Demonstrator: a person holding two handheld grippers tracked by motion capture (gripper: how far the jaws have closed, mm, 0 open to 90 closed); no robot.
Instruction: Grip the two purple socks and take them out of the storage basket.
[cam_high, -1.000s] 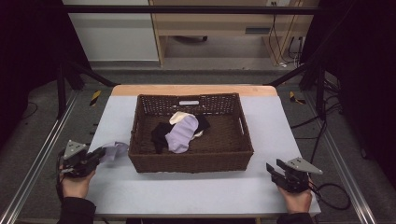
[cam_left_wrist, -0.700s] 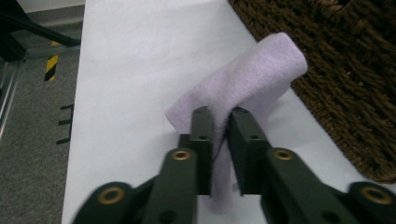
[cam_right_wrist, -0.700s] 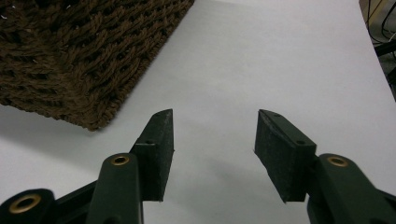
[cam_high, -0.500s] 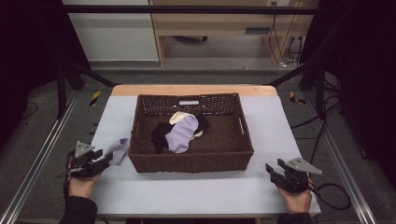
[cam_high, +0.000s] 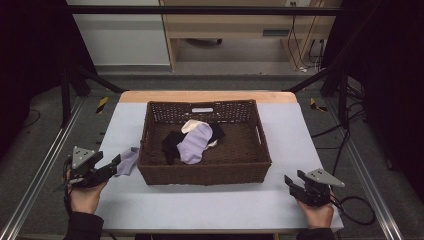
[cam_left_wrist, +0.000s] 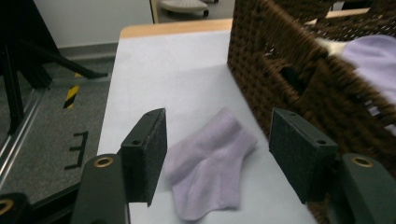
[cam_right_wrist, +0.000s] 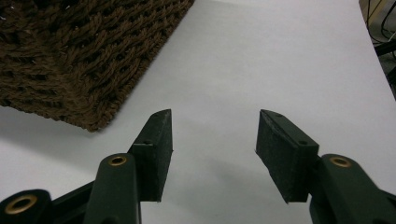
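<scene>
While the left gripper (cam_left_wrist: 217, 156) hovers at the tabletop's left edge, its jaws stand open around a soft, fuzzy lilac sock (cam_left_wrist: 208, 165) lying flat on the pale tabletop (cam_high: 210, 205) beside the basket (cam_high: 205, 172). The basket is dark brown wicker, rectangular, coarsely woven, holding another lilac sock (cam_high: 194, 142) with black and cream ones. Near the front right corner, the right gripper (cam_right_wrist: 212, 154) rests with jaws open, holding nothing.
</scene>
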